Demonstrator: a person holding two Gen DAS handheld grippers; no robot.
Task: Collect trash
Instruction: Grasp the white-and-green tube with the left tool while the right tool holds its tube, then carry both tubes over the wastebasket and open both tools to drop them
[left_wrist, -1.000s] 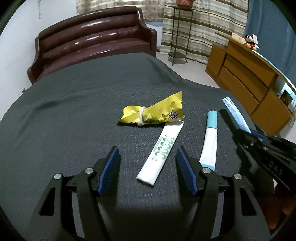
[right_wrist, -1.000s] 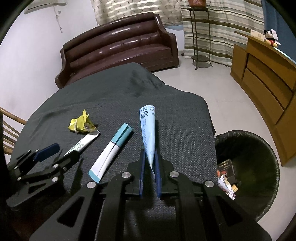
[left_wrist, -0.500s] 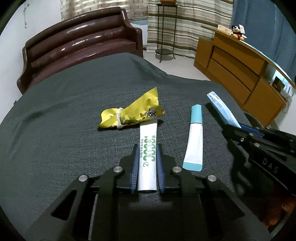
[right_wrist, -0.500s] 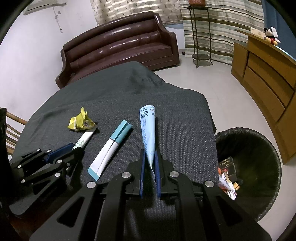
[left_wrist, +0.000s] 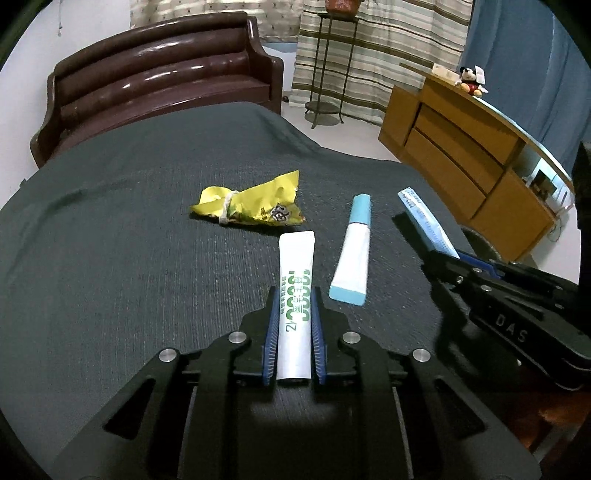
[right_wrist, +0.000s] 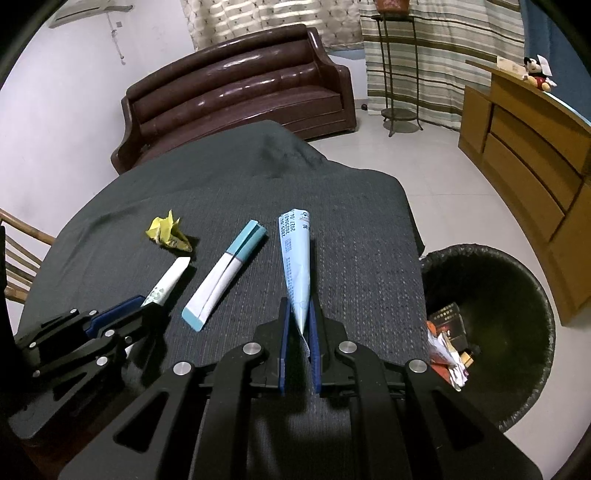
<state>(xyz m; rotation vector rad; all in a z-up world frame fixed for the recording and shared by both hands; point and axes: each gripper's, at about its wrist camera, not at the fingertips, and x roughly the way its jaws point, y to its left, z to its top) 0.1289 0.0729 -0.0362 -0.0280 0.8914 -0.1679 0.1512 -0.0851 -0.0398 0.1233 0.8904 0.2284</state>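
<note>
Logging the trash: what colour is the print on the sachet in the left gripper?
Green on white sachet; left wrist view.

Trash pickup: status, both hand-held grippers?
Left hand-held gripper shut on white-green sachet. Right hand-held gripper shut on blue sachet. Bin open, path clear.

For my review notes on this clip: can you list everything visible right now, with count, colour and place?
white-and-green sachet: 1, between the left gripper's pads
pale blue sachet: 1, between the right gripper's pads
white-and-teal sachet: 1, loose on the cloth, between the other two
yellow wrapper: 1, crumpled, beyond the sachets
cloth: 1, dark grey, covers the table
bin: 1, black liner, on the floor right of the table, trash inside
sofa: 1, dark brown, behind the table
cabinet: 1, wooden, right
left gripper: shut on the white-and-green sachet
right gripper: shut on the pale blue sachet
</note>
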